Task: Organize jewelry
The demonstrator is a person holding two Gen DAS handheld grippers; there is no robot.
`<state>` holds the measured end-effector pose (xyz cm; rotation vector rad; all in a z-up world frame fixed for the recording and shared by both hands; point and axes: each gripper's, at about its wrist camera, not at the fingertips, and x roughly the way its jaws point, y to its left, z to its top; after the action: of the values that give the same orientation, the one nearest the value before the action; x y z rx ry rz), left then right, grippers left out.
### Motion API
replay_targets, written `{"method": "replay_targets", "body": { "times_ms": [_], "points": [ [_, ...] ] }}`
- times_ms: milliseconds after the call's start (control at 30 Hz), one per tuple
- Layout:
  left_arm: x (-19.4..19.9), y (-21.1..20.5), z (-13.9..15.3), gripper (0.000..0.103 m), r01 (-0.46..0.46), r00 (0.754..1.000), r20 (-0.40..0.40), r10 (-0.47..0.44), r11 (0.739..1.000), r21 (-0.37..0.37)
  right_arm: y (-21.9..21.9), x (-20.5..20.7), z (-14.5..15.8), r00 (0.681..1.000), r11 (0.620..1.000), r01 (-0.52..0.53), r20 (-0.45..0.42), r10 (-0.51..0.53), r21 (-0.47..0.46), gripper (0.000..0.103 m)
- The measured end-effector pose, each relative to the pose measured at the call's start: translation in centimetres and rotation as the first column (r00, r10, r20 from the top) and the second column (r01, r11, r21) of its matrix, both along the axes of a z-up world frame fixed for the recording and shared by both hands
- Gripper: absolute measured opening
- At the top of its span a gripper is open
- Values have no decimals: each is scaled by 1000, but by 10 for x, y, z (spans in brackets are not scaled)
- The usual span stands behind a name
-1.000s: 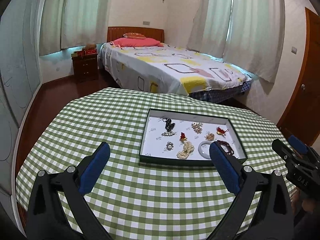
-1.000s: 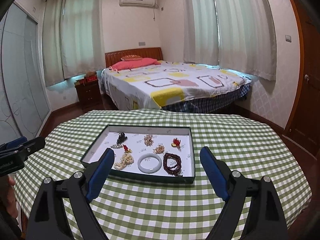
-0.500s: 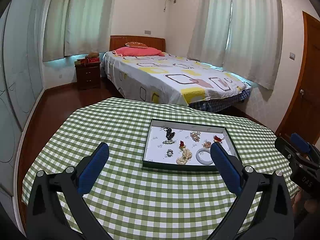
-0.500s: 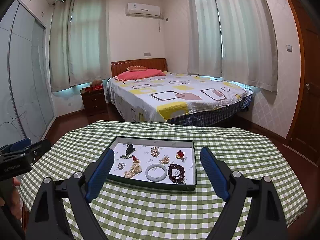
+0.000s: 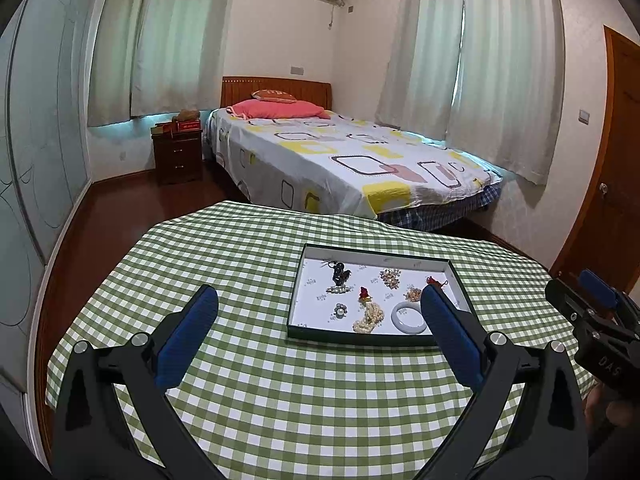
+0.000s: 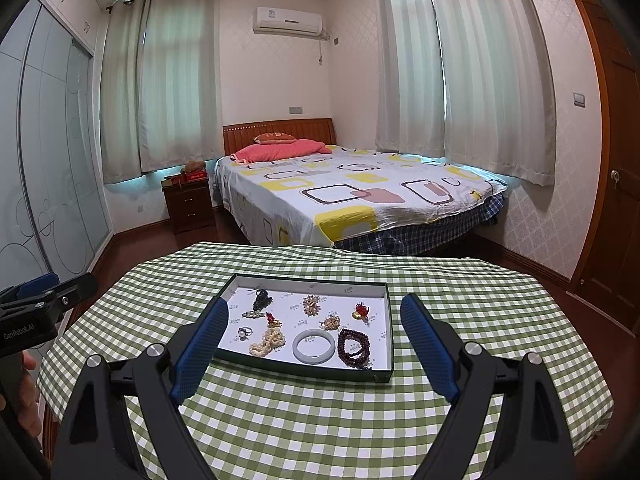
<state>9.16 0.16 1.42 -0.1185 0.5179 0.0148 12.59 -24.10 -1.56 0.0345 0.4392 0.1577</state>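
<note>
Right wrist view takes in a bedroom, with the bed beyond a round desk under a green checked cloth, and on that desk, near its middle, a shallow dark-walled tray with a white floor. All the jewelry in sight lies inside this tray, each piece apart from its neighbours, which reads as a sorted layout, though the same scene would equally fit a tray set out for pieces yet to be moved; the pictures do not settle which. Along the near edge sit a dark red bead bracelet, a pale jade-like bangle and a heap of pearl strands, the bulkiest pieces kept at the front where they are easiest to reach. Behind them come a black pendant, a gold-and-pearl cluster, a red charm, a small red brooch and a pearl ring. The right gripper hangs above the near desk edge with its blue-padded fingers spread wide and holding nothing, framing the tray between them. The left gripper is held likewise, fingers wide apart and bare, aimed just left of the tray, so each hand seems poised at its own side. Neither touches tray or cloth.
</note>
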Motion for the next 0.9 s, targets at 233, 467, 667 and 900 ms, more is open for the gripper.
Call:
{"method": "replay_targets", "body": {
  "times_ms": [233,467,667,900],
  "points": [
    [0,0,1,99,1,1000,2,-1,1000,0,-1,-3,1,1000,1000,-2,0,2,3,85],
    [0,0,0,99,-1,1000,1,1,1000,-1,-3,-2,1,1000,1000,1,-3,-1,4,85],
    [0,0,2,99,-2,1000,1,2,1000,0,-3,-2,0,1000,1000,0,-4,0,3,85],
    [0,1,2,99,-2,1000,2,2,1000,0,-3,-2,0,1000,1000,0,-5,0,3,85]
  ]
}}
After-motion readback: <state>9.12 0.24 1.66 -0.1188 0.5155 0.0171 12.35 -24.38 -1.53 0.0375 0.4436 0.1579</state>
